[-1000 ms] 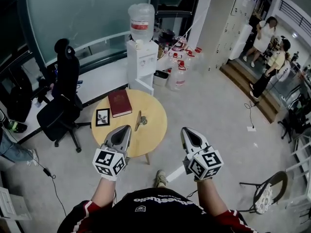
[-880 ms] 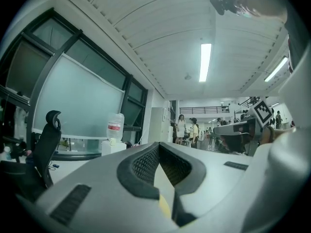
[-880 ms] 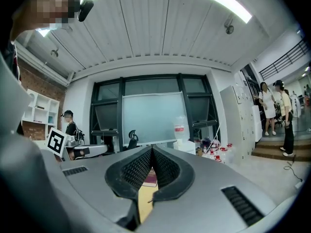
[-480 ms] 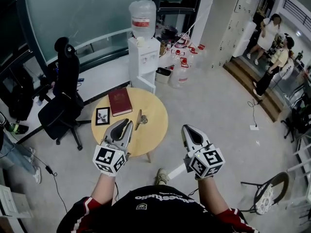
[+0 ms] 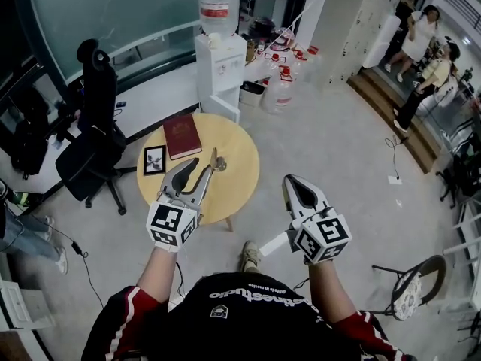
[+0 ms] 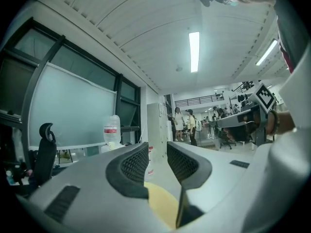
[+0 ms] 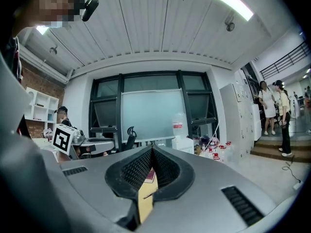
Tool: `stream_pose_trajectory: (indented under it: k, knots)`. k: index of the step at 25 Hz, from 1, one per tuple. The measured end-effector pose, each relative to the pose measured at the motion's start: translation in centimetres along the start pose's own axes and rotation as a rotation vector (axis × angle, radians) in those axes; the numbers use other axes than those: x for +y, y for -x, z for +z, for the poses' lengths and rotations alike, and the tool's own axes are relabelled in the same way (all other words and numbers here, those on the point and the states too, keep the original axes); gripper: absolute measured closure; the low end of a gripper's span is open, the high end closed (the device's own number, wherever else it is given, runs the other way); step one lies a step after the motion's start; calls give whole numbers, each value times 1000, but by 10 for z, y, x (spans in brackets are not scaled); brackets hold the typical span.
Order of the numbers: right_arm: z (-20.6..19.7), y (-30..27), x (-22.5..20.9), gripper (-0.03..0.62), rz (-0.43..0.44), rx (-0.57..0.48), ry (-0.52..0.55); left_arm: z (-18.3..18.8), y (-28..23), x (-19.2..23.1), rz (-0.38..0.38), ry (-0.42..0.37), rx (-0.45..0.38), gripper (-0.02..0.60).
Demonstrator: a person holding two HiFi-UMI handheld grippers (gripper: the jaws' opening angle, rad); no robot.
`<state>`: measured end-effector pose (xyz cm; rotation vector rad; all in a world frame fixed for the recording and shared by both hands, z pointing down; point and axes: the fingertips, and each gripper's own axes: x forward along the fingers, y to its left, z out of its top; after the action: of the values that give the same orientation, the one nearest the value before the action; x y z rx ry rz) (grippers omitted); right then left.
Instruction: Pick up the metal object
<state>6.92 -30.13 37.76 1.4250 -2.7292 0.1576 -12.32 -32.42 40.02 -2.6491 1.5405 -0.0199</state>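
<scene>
A small metal object (image 5: 215,161) lies near the middle of the round wooden table (image 5: 237,190), seen in the head view. My left gripper (image 5: 200,166) hovers over the table's near side, its tips just short of the object. Its jaws are opening and nothing is between them; in the left gripper view (image 6: 158,152) there is a plain gap between the pads, with the yellow tabletop (image 6: 160,205) below. My right gripper (image 5: 292,180) is held off the table's right edge. It is shut and empty, its pads meeting (image 7: 151,153) in the right gripper view.
A red book (image 5: 183,135) and a small picture frame (image 5: 154,159) lie on the table's far left. A black office chair (image 5: 94,138) stands to the left. Behind the table are a water dispenser (image 5: 219,59) and floor bottles (image 5: 279,89). People (image 5: 421,74) stand at the far right.
My left gripper's jaws have gone from shut to spread apart, and it has moved forward over the table toward the metal object. The right gripper has barely moved.
</scene>
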Motion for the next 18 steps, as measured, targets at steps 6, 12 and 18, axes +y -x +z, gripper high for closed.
stream_pose_trajectory:
  k: [6, 12, 18]
  knots:
    - [-13, -13, -14, 568, 10, 25, -27, -22, -22, 0, 9, 22, 22, 460]
    - [-24, -33, -28, 568, 17, 48, -3, -55, -43, 6, 21, 0, 66, 460]
    - [-33, -48, -40, 568, 39, 63, -5, -92, -63, 8, 47, -1, 126, 460]
